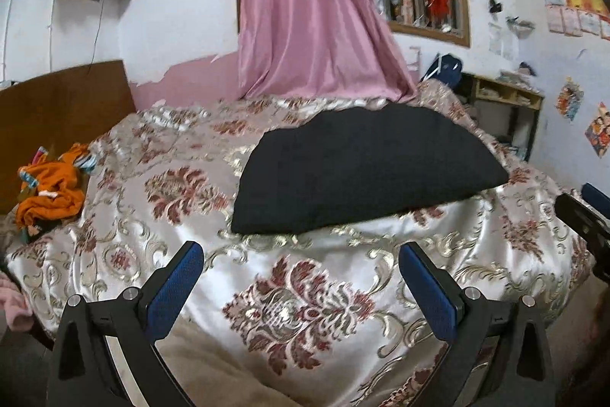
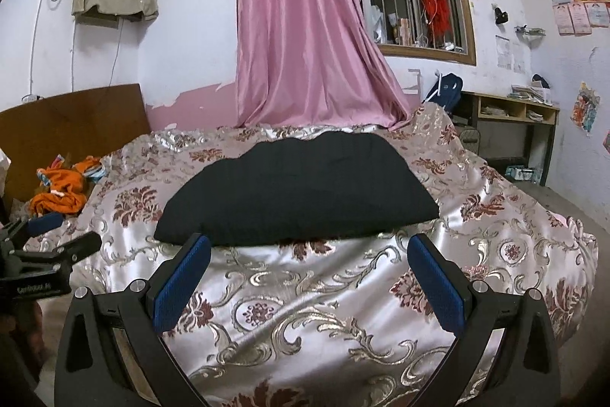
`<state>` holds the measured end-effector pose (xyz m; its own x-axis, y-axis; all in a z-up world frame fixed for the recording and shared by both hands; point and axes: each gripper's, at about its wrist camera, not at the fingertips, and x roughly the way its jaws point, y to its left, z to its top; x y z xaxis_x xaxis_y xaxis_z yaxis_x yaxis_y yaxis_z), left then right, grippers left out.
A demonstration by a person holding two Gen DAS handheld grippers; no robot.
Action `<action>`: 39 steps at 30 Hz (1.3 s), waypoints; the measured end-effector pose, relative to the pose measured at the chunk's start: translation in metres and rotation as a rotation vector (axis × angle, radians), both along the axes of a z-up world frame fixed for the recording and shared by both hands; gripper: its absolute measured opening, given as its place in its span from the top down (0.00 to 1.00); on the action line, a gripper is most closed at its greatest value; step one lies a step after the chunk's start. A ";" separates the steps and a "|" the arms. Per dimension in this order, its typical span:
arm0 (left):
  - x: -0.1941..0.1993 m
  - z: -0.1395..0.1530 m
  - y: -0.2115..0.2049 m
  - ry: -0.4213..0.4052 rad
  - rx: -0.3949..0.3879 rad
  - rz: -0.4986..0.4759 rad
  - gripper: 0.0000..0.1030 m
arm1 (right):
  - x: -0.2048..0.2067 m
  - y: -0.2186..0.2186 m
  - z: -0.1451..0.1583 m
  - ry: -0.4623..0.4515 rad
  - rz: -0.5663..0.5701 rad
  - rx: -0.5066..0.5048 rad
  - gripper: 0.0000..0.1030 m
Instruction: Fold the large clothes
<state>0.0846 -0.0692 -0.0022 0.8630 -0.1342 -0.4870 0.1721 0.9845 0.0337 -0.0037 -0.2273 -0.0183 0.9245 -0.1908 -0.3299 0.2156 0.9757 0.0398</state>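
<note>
- On the bed, mid-cover, a black garment is laid folded flat, far of both claws.
- Soft, light, limp cloth is judged; slipping on the satin cover is likely.
- Its near corners should be pinched.
- The left claw and right claw are held wide and empty.
</note>
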 end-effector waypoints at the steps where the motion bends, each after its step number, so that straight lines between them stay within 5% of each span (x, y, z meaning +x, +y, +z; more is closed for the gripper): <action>1: 0.004 -0.003 0.000 0.025 0.007 0.009 0.00 | 0.001 0.001 -0.002 0.006 0.001 -0.002 0.02; 6: 0.011 -0.013 0.001 0.084 0.014 0.022 0.00 | 0.003 0.004 -0.007 0.023 0.008 0.001 0.02; 20: 0.045 0.012 -0.010 0.029 -0.117 -0.018 0.00 | 0.014 0.005 -0.006 0.023 -0.008 -0.012 0.02; 39: 0.039 -0.008 -0.013 0.090 -0.070 0.018 0.00 | 0.043 0.001 -0.009 0.072 -0.010 -0.040 0.02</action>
<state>0.1235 -0.0822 -0.0101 0.8190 -0.1556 -0.5523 0.1535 0.9869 -0.0505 0.0392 -0.2263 -0.0278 0.8965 -0.2146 -0.3877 0.2264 0.9739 -0.0155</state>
